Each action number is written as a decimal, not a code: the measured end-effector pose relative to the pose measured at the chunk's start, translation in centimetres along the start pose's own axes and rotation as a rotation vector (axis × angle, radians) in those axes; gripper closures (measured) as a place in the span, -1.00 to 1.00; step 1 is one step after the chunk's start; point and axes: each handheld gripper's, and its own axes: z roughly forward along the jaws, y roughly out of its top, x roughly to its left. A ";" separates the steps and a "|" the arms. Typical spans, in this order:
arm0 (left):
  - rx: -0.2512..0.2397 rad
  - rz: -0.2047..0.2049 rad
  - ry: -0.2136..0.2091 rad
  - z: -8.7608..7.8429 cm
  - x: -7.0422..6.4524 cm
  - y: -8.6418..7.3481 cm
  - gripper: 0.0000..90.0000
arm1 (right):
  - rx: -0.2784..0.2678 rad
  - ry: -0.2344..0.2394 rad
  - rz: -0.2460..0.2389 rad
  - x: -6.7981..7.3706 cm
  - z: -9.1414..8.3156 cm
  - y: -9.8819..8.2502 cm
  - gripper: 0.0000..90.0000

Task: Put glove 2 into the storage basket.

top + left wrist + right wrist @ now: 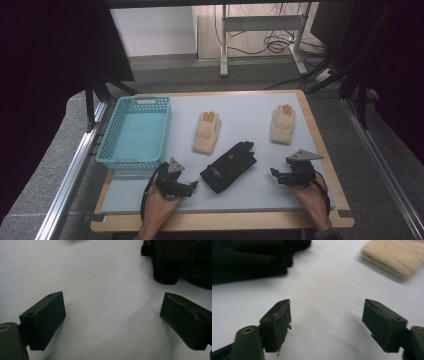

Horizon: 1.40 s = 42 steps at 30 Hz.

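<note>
Two grippers, left gripper (194,185) and right gripper (272,174), are flanking the black glove (229,167) on the counter (250,195); we are seeing both jaws apart, gripping nothing.

We look along our right hand-held gripper (327,325): its two black jaws rise from the bottom edge and stand wide apart, with nothing but bare pale worktop (329,285) between them. The left pad's edge looks frayed. Ahead at upper left lies a black glove (249,260), its dark folds running off the top and left edges. At upper right sits the cuff end of a fuzzy cream glove (394,257), well apart from the black one.
</note>
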 end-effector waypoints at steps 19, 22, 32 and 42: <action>-0.003 -0.010 -0.099 -1.1 0.5 0.7 -0.86 | 0.041 -0.026 -0.010 0.0 0.5 -0.2 -0.65; -0.008 0.000 -0.112 -1.6 0.2 1.3 -0.86 | 0.041 -0.027 -0.010 0.0 0.5 -0.2 -0.65; 0.001 0.076 -0.200 -1.9 -2.4 6.3 -0.94 | 0.041 -0.027 -0.011 0.0 0.5 -0.2 -0.65; 0.042 0.131 -0.243 1.1 -5.7 9.7 -1.00 | 0.041 -0.027 -0.010 0.0 0.5 -0.2 -0.65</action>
